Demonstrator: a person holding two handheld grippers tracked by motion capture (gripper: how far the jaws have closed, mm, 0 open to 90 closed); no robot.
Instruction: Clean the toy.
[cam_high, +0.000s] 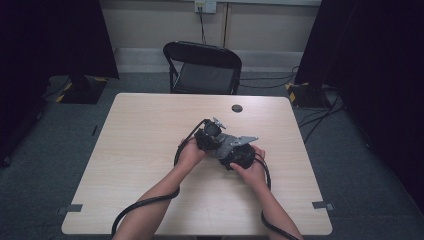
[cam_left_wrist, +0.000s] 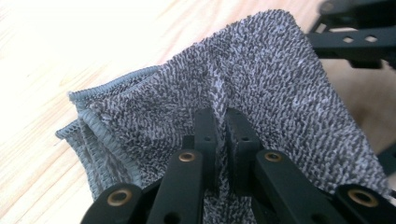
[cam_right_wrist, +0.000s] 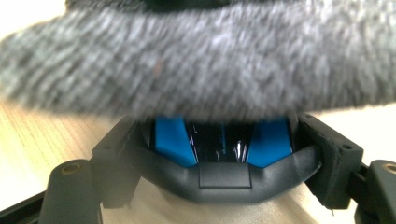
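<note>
A fold of the grey cloth (cam_left_wrist: 224, 93) is pinched between the nearly closed jaws of the left gripper (cam_left_wrist: 222, 122). By the right gripper (cam_right_wrist: 219, 154) a black and blue object (cam_right_wrist: 219, 144) is clasped between jaws spread around its sides, with the cloth draped over its top at twelve o'clock. Both grippers are held together just right of the middle of the table (cam_high: 150, 130). The cloth is judged soft, light and limp, best taken by a bunched fold or hemmed edge; the object looks hard and glossy, perhaps slippery. A small dark disc (cam_high: 237, 108) lies at twelve o'clock, a black chair (cam_high: 202, 67) beyond it on grey carpet.
</note>
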